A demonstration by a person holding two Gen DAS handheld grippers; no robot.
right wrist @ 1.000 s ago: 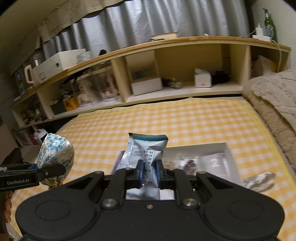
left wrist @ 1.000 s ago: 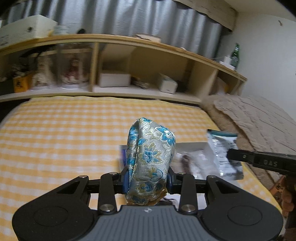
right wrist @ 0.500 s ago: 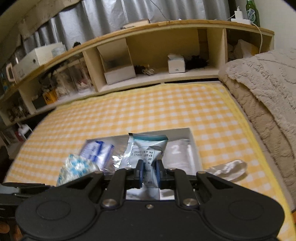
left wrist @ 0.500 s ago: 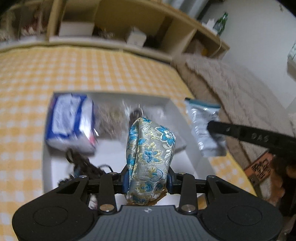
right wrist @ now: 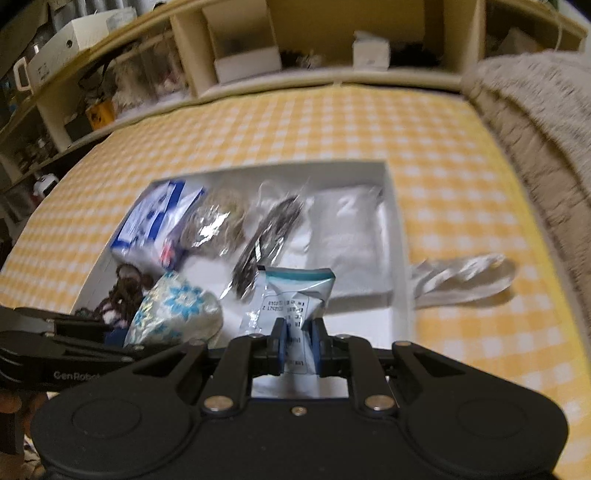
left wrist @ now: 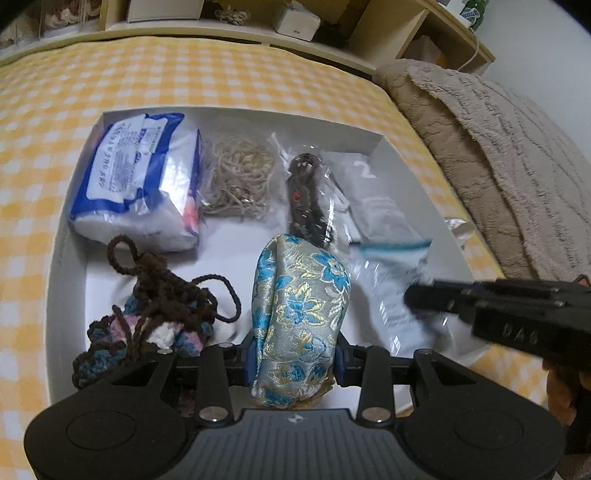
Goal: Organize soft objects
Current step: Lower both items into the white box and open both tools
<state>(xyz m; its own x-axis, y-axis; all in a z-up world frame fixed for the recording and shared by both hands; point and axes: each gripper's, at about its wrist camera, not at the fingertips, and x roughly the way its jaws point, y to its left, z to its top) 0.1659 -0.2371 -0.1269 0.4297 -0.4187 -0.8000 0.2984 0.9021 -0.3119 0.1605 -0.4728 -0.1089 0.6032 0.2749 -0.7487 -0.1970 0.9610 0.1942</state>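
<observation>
Left tongs [left wrist: 295,363], right tongs [right wrist: 298,345] clamped, side by side

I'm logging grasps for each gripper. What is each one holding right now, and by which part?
Left gripper: brocade pouch, clamped across its lower end. Right gripper: foil packet, pinched at its bottom edge.

**Colours and Patterns in View**

- Brocade pouch [left wrist: 299,317]: silver-grey ground, blue flowers, gold leaves.
- Foil packet [right wrist: 295,295]: silver-white, teal top band, dark print.
- Box [left wrist: 66,266]: plain white.
- Tissue pack [left wrist: 136,177]: white, blue panels and borders.
- Crochet piece [left wrist: 147,325]: dark brown yarn with teal, pink and white stripes.
- Cord bundle [left wrist: 238,181]: beige.
- Bedsheet [left wrist: 207,74]: yellow-and-white check.
- Blanket [left wrist: 509,147]: taupe, ribbed pile.
- Left claw [left wrist: 295,363] and right claw [right wrist: 297,345]: black bodies, blue pads.
- Shelf [right wrist: 332,33]: pale wood.
</observation>
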